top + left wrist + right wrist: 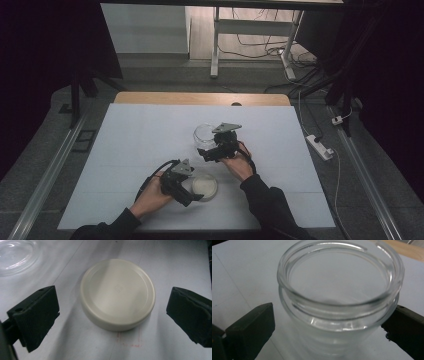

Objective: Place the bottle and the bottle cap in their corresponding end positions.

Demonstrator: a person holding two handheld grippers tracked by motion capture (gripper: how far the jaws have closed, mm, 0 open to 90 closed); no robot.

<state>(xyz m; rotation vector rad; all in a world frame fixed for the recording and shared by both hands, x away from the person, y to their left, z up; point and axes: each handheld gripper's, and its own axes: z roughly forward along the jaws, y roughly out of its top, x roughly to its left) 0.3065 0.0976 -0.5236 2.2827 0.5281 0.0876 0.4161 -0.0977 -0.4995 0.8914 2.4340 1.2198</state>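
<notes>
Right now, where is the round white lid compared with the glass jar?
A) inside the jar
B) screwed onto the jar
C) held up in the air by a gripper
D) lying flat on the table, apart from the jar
D: the white lid lies flat on the table between the open jaws of the left gripper, while the glass jar stands open-mouthed by the right gripper.

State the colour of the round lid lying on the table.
The lid is plain cream-white, with no pattern; the left gripper view shows it best.
</notes>
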